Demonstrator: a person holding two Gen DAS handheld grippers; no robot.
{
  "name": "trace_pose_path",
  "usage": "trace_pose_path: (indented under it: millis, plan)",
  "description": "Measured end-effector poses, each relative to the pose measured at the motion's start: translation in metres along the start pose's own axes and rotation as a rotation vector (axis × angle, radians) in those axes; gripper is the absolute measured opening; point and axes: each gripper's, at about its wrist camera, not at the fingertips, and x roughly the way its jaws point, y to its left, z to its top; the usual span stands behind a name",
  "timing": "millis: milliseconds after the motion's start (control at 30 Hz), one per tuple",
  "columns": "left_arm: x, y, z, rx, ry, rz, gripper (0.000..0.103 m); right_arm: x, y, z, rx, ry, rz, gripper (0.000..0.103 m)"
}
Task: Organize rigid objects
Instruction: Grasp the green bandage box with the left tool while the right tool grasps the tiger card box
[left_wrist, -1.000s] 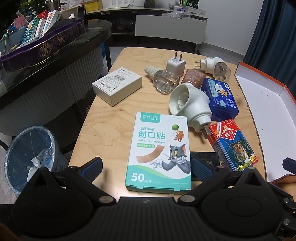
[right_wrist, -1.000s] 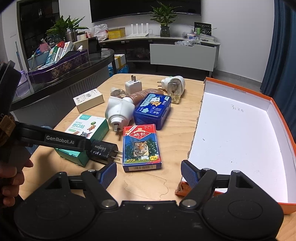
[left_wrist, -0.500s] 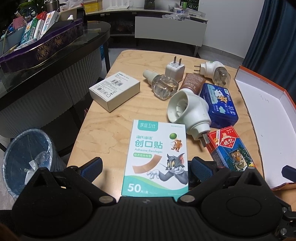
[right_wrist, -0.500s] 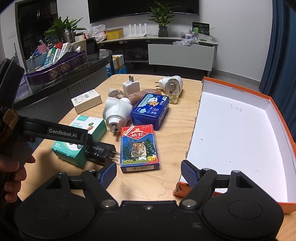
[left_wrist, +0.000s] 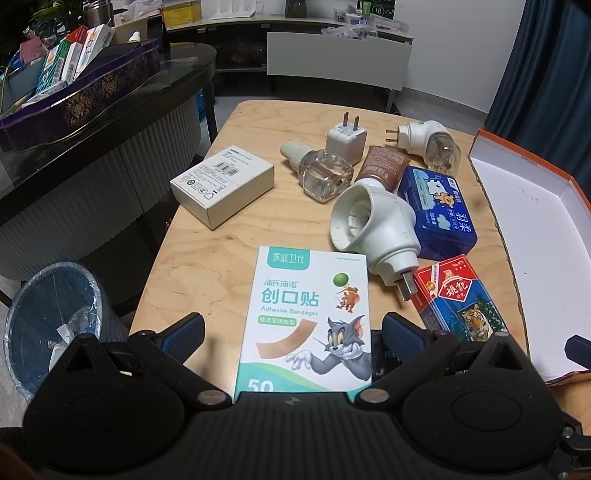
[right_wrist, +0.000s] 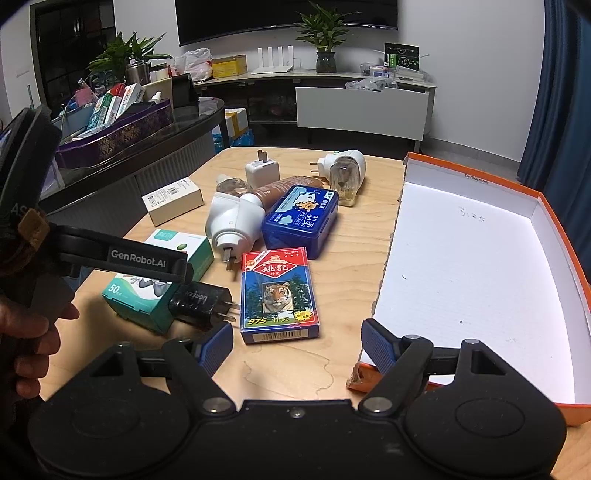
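Left gripper (left_wrist: 291, 334) spread wide, bandage box (left_wrist: 306, 321) flat between fingers, neither pad touching it; white plug-in heater (left_wrist: 376, 230) ahead-right, prongs pointing back toward gripper; tiger card pack (left_wrist: 460, 299) just right of right finger; blue tin (left_wrist: 439, 212) beyond it; white carton (left_wrist: 223, 184) ahead-left; orange-rimmed tray (left_wrist: 539, 236) far right

The left tool (left_wrist: 291, 328) has come forward and lower over the adhesive bandage box (left_wrist: 306, 321), so the box now sits deeper between its open fingers. In the right wrist view, the left tool (right_wrist: 147, 260) covers more of this box (right_wrist: 162, 280) than 1 second ago.
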Motion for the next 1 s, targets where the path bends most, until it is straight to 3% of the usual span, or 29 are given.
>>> trace_pose_path:
  millis: [233,500,633,700,833,1000]
  plan:
    - [0.009,0.001,0.002,0.003,0.003,-0.011,0.103,0.007,0.000,0.003,-0.014,0.009,-0.005,0.090]
    - [0.017,0.020,0.000,-0.028,0.017,-0.021,0.102,0.040,0.002,0.019,-0.061,0.067,-0.009,0.090]
    - [0.018,0.021,-0.003,0.006,0.006,-0.010,0.099,0.058,0.005,0.026,-0.064,0.098,0.009,0.090]
    - [0.017,0.018,-0.005,0.032,-0.008,-0.003,0.094,0.068,0.006,0.030,-0.060,0.126,0.023,0.090]
    - [0.013,0.017,-0.007,0.055,-0.045,-0.002,0.071,0.080,0.009,0.037,-0.060,0.138,0.021,0.090]
    - [0.010,0.022,-0.008,0.016,-0.058,-0.042,0.071,0.091,0.013,0.038,-0.078,0.138,0.007,0.080]
